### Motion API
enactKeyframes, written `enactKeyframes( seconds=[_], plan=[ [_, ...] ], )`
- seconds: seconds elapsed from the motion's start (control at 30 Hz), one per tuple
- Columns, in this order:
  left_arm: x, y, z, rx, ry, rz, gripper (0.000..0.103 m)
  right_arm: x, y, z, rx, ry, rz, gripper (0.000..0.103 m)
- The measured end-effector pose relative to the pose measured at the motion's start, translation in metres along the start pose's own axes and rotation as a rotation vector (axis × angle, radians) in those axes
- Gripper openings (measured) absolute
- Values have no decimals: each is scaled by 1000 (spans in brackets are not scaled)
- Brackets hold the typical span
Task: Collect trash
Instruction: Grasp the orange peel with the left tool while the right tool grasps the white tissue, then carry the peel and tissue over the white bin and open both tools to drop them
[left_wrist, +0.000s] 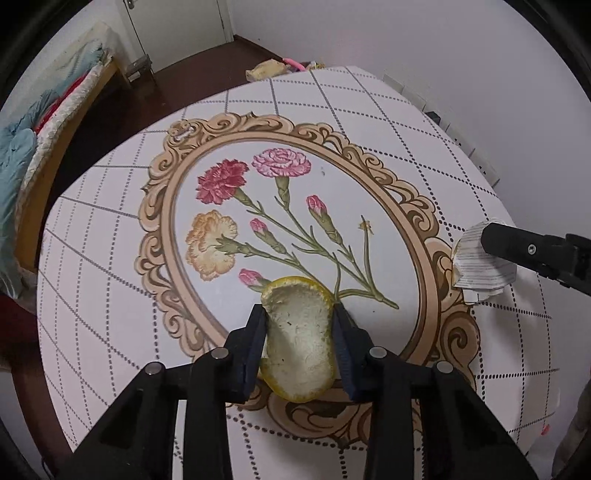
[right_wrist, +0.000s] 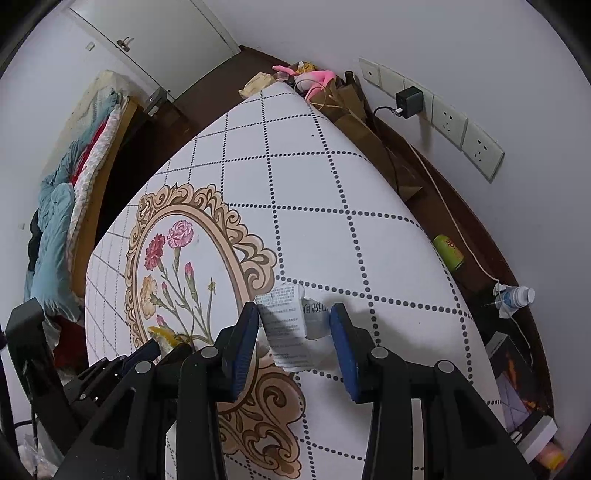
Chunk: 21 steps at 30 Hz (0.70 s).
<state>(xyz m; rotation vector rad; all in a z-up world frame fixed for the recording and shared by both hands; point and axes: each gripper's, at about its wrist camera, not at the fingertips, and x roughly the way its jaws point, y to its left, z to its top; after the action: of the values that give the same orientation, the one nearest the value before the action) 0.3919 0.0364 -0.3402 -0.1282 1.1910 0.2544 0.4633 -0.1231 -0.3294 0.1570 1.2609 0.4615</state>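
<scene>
The flowered table (left_wrist: 110, 258) fills both views. At its oval frame's near edge, the left gripper (left_wrist: 300, 314) clamps a citrus peel (left_wrist: 299, 343). Right of the frame, the right gripper (right_wrist: 293, 314) straddles crumpled printed paper (right_wrist: 284, 325); whether it grips is unclear.

You see a flowered tabletop (left_wrist: 369, 122), bedding (right_wrist: 55, 221) far left, and a green can (right_wrist: 448, 252) and water bottle (right_wrist: 517, 296) right.

My left wrist cam looks down close over the table (left_wrist: 110, 295), facing the door; my right cam sits low, angled leftward. Both share the flower print (left_wrist: 258, 206) (right_wrist: 173, 266).
</scene>
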Motion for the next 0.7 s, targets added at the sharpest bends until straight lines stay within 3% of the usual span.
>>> enactKeyframes(
  seconds=[0.33,0.53,0.7],
  plan=[
    [-88,35,-19,-69,-154,4,32,-41,31,-13,-75,-55,24,42],
    [-146,88,-36,-150,-251,21,32,-85,82,-30,-159,-104,86,42],
    [-200,149,-69,-236,-312,53,32,-115,149,-58,-252,-117,170,42]
  ],
)
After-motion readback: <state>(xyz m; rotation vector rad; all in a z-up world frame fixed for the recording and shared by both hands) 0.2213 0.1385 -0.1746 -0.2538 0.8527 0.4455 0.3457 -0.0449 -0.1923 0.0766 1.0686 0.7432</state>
